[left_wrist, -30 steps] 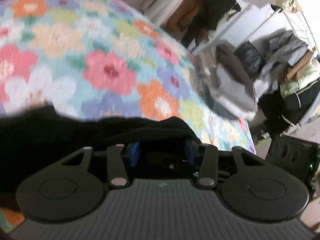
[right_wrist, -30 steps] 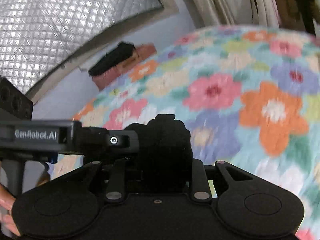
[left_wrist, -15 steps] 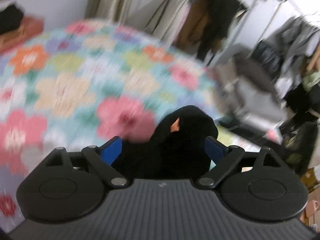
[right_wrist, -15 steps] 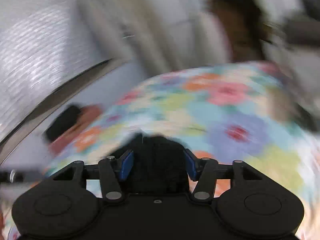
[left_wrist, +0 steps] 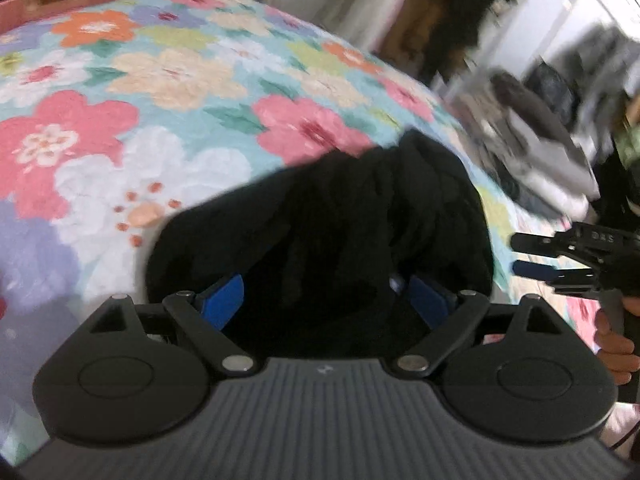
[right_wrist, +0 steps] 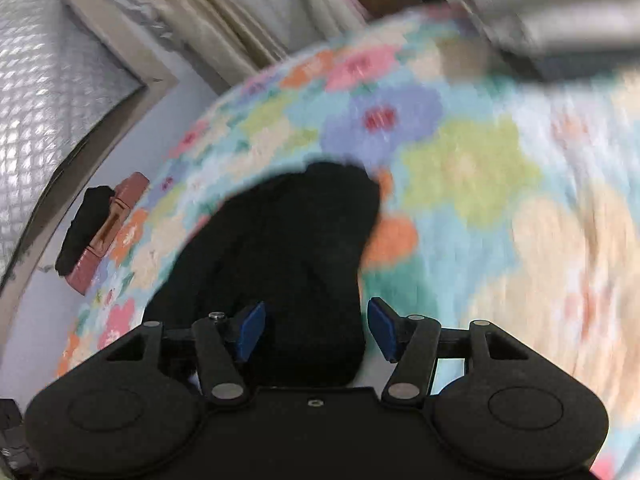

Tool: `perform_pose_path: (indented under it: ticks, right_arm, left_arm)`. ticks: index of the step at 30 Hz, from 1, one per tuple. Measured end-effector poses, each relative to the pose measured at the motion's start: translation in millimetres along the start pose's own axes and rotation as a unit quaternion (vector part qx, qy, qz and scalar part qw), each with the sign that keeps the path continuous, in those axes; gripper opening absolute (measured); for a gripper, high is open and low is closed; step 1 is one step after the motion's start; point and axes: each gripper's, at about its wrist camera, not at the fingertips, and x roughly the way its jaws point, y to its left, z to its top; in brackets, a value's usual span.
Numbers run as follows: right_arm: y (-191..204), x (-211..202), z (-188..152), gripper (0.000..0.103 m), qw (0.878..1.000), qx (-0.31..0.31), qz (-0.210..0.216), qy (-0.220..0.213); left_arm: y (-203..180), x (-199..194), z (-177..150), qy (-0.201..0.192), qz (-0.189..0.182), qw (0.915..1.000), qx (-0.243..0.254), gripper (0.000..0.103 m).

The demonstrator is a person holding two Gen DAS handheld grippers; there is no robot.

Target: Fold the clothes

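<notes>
Spread across the bed is a floral quilt (left_wrist: 168,92), big pink, orange, cream, lilac and white blooms on a pale turquoise ground, and it fills most of both wrist views. Behind the bed hang pale curtains (right_wrist: 224,12), and to their left the right wrist view shows a window covered with shiny quilted foil (right_wrist: 44,92) set in a grey frame. At the far edge of the bed a reddish-brown box (right_wrist: 108,232) stands against the wall with something black lying on it. On the other side of the room, in the left wrist view, dark and brown clothes hang on a rack (left_wrist: 448,20), and a blurred heap of grey and dark clothing (left_wrist: 536,148) sits near the bed's corner; that part is too smeared to make out more.

On the quilt lies the black garment (left_wrist: 340,220), bunched into a rumpled mound. The left gripper (left_wrist: 326,300) has its blue pads (left_wrist: 222,300) set wide apart, having just spread, with the mound between them; whether either pad touches the cloth cannot be told. The right gripper (right_wrist: 316,330) also has its jaws parted after opening, a strip of the same black cloth running up between them; the right-hand pad stands clear of the cloth with quilt showing in the gap, the left-hand pad just beside it. In the left wrist view the right gripper appears at the right edge, held in a person's hand (left_wrist: 616,348), fingers on the grip
</notes>
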Motion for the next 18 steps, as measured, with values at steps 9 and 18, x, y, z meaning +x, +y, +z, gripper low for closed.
perform_pose_path:
  ticks: [9, 18]
  right_arm:
    - [0.6, 34.6, -23.9, 0.071, 0.999, 0.004, -0.033, 0.015]
    - [24.0, 43.2, -24.3, 0.008, 0.987, -0.147, -0.063, -0.026]
  left_arm:
    - [-14.1, 41.5, -3.5, 0.047, 0.047, 0.9940, 0.087, 0.100]
    - [-16.8, 37.7, -5.8, 0.011, 0.108, 0.9897, 0.093, 0.046]
